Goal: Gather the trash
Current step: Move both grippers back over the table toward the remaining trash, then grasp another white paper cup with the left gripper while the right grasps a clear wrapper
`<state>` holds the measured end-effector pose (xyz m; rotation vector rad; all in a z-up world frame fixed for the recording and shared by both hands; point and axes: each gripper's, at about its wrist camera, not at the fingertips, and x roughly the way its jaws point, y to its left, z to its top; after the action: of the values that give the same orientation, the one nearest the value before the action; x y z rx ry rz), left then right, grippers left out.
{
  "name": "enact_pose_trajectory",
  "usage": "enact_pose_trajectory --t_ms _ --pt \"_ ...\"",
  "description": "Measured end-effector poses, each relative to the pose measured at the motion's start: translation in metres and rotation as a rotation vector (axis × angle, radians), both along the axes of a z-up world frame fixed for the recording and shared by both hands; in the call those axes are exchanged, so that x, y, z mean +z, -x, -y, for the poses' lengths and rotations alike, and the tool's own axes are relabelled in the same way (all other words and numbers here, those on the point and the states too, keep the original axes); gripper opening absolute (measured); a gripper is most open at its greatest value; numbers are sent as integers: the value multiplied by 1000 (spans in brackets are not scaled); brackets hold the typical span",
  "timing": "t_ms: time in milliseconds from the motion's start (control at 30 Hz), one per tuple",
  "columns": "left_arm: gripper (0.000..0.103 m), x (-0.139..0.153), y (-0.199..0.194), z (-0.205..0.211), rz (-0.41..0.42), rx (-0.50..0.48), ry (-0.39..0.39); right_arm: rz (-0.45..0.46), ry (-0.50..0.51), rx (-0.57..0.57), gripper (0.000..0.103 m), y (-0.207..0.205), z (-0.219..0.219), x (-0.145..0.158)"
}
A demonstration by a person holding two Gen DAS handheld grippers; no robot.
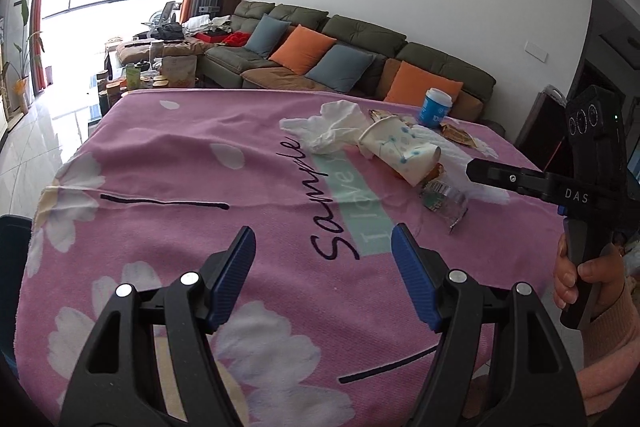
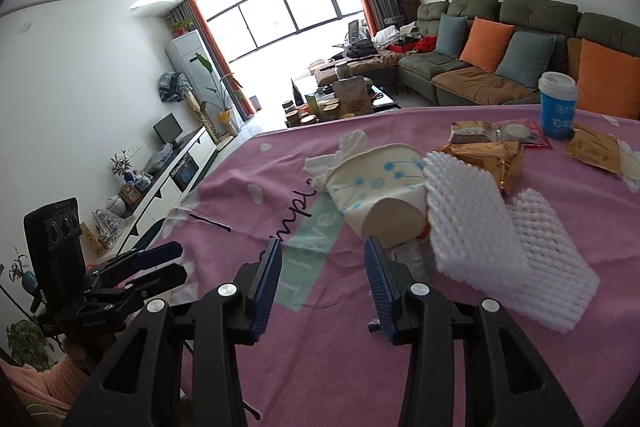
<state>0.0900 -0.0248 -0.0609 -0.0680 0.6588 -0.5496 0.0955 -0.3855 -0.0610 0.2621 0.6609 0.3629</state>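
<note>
Left gripper (image 1: 323,245) spread, empty, lower centre over pink cloth (image 1: 168,163); crumpled tissue (image 1: 328,125), tipped paper cup (image 2: 378,187), foam netting (image 2: 476,223) mid-frame right, touching; right gripper (image 2: 322,259) spread, empty, just short of cup; blue cup (image 2: 557,107) upright, upper right.

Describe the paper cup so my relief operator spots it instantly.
On the pink flowered tablecloth, find the trash pile near the middle. The white paper cup with blue dots lies tipped on its side between crumpled white tissue and white foam netting; the only cup lying down.
</note>
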Motion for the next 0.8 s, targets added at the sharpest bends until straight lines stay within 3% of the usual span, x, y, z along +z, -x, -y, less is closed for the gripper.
enact_pose_trajectory --t_ms 300,800 --pt "70 1 -34 43 -51 -81 9 -36 66 -91 48 1 30 -29" --pt "64 -6 -118 123 -220 -140 44 -69 44 -66 46 -1 37 -39"
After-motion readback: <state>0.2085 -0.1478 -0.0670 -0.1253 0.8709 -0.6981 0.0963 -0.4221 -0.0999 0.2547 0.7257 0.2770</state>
